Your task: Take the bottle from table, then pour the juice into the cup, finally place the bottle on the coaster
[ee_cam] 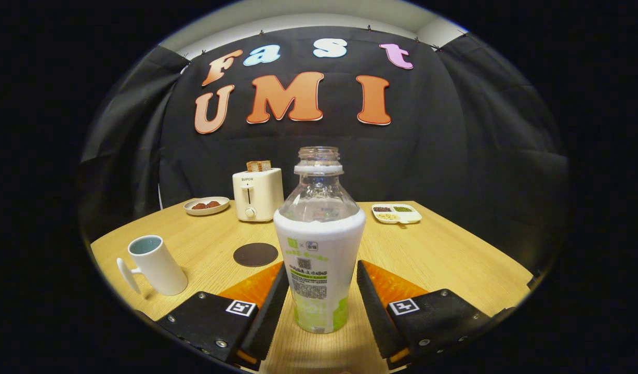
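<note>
On the wooden table [454, 259], farthest to the left of the bottle [319, 249], a white mug [155, 265] stands upright with its handle turned toward the camera side. Behind the mug and still left of the bottle sits a small plate [207, 205] holding a few reddish-brown pieces; what they are is hard to tell from here. Next comes a white toaster [257, 195] with a slice of toast [258, 166] sticking out of its top, just behind and left of the bottle. Nearer than the toaster, a dark round coaster [255, 254] lies flat, close beside the bottle's left side and bare on top.

The bottle stands upright on the table with no cap on its neck. Its upper part is clear, its lower part wrapped in a white and green label. It sits between the two fingers of the gripper [321, 278], which are spread apart; a gap shows on each side, so neither finger presses on it.

Behind the bottle to its right rests a white divided dish [396, 213] with small portions of dark, green and pale grains.
</note>
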`<action>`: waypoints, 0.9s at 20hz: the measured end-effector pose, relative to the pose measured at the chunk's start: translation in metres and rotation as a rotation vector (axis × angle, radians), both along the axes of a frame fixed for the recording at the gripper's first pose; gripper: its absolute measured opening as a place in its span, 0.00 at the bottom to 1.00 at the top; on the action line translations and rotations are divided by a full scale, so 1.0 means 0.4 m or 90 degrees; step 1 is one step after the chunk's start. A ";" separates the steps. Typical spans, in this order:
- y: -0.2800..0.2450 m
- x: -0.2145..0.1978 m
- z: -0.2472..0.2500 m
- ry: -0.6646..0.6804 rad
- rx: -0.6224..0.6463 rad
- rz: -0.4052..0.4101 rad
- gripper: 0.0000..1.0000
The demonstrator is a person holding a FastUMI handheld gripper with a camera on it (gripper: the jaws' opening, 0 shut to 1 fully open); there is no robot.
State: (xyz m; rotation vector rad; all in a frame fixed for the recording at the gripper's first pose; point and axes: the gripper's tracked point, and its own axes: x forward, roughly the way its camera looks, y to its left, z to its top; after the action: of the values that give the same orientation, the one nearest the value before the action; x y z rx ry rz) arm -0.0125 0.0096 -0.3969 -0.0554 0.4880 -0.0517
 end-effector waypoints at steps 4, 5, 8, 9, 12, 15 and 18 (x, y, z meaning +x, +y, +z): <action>0.003 0.009 -0.004 -0.002 0.005 -0.017 0.67; 0.005 0.011 -0.004 -0.001 0.002 -0.020 0.65; 0.038 0.006 0.003 0.003 -0.014 0.003 0.62; 0.047 0.008 0.017 -0.005 -0.031 0.013 0.62; 0.072 0.019 0.048 -0.019 -0.098 0.042 0.62; 0.096 0.030 0.075 -0.031 -0.177 0.073 0.62; 0.116 0.042 0.091 -0.036 -0.251 0.103 0.61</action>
State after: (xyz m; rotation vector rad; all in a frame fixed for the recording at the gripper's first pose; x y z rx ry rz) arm 0.0044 0.0561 -0.3607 -0.4779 0.4106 0.0100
